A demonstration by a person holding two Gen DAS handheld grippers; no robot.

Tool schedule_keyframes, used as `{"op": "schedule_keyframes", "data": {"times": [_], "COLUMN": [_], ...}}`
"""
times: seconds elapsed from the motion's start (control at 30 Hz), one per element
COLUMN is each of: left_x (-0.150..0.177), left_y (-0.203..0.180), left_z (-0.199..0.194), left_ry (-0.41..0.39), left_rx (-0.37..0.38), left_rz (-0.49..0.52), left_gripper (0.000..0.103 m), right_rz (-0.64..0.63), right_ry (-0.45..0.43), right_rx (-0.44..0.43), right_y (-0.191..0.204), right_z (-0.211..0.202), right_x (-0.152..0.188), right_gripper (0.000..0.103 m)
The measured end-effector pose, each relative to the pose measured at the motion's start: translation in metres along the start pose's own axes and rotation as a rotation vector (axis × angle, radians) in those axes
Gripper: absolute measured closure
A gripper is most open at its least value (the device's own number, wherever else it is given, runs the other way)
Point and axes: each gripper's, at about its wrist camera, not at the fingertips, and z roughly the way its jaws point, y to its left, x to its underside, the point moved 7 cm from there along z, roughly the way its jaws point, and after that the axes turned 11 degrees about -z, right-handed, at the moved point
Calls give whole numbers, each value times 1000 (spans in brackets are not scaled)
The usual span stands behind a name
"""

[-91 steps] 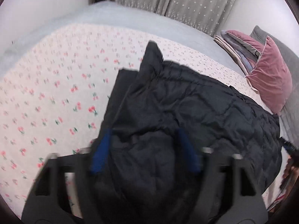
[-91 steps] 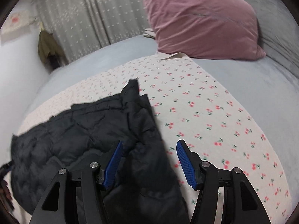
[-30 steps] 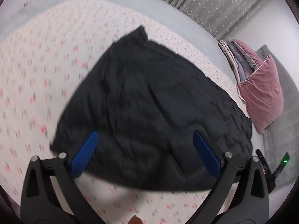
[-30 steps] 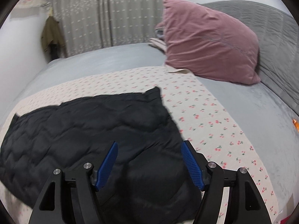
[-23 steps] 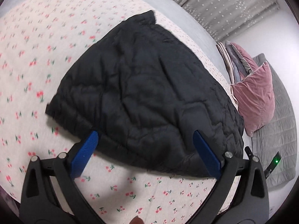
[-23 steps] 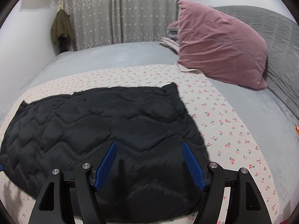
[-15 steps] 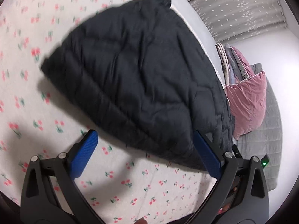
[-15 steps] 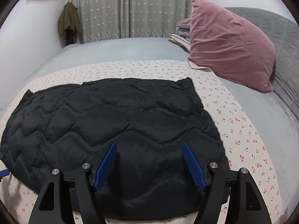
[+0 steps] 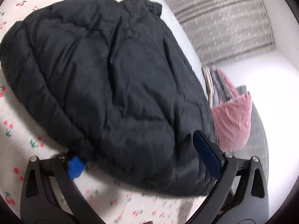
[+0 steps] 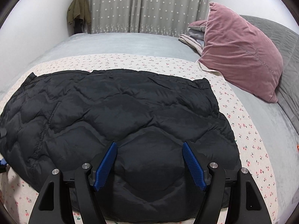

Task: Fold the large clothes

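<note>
A black quilted puffer jacket [image 10: 119, 112] lies spread flat on the cherry-print sheet [image 10: 248, 136] of a bed. My right gripper [image 10: 149, 165] hovers over the jacket's near edge, jaws open, with a puffed panel bulging between the blue pads [image 10: 193, 166] but not pinched. In the left wrist view the same jacket [image 9: 112, 78] fills the frame. My left gripper [image 9: 140, 158] is open wide and straddles its near corner. The jacket's hem covers part of the left pad [image 9: 74, 165], and the other pad sits against the fabric's side.
A pink velvet pillow [image 10: 241, 52] leans on a grey quilted headboard at the right, with folded blankets [image 10: 194, 35] behind it. A grey bedspread [image 10: 121, 43] covers the far half. An olive coat [image 10: 79, 11] hangs by the star-print curtain [image 10: 145, 5].
Both grippers have sunk closer to the jacket's near edge. The left view has rolled, and its jaws now straddle the jacket's corner instead of hanging above it.
</note>
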Motion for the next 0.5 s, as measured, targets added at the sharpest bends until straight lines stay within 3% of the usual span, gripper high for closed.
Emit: {"op": "schedule_keyframes", "data": {"times": [0.3, 0.33, 0.43, 0.5], "left_x": [-29, -32, -47, -54], "left_y": [-6, -6, -1, -2], "left_z": [15, 15, 17, 21], "left_ry": [-164, -179, -227, -237], "left_rx": [21, 18, -12, -19], "left_rz": [-81, -91, -113, -104], "left_gripper": [4, 6, 30, 37], "right_rz": [-30, -38, -52, -66], "right_ry": [-10, -17, -36, -47], "right_rx": [5, 1, -17, -27], "right_y": [13, 16, 25, 32], "right_z": [2, 1, 0, 1], "right_x": [1, 0, -3, -5], "right_gripper": [29, 29, 29, 29]}}
